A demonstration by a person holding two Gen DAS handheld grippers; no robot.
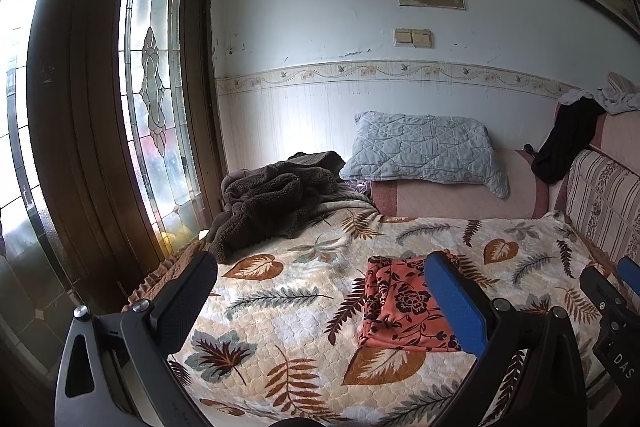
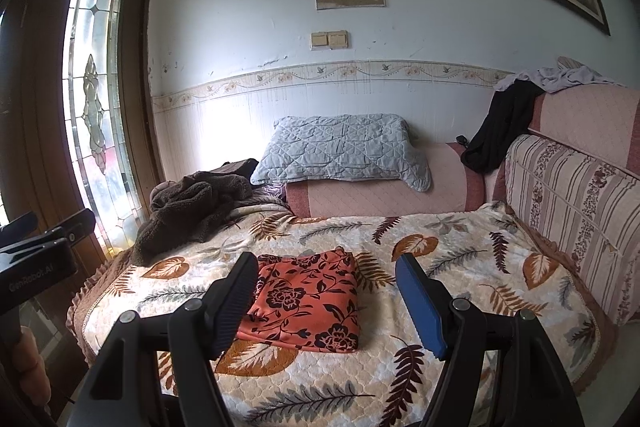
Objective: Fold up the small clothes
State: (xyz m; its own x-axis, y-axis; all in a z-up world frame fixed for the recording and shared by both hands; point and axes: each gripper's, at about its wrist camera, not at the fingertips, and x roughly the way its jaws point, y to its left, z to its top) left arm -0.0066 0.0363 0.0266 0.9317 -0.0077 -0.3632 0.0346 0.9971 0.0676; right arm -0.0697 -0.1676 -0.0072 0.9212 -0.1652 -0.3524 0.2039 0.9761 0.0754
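An orange garment with a dark flower print lies folded into a flat rectangle on the leaf-patterned blanket. It also shows in the left wrist view. My right gripper is open and empty, held above the blanket with the garment between and beyond its fingers. My left gripper is open and empty, to the left of the garment; its blue finger covers the garment's right edge. The right gripper shows at the right edge of the left wrist view, and the left gripper at the left edge of the right wrist view.
A dark brown fleece is heaped at the blanket's far left. A grey quilted pillow rests on the pink sofa arm. Black and white clothes hang over the sofa back. A striped cushion stands at right, a glazed door at left.
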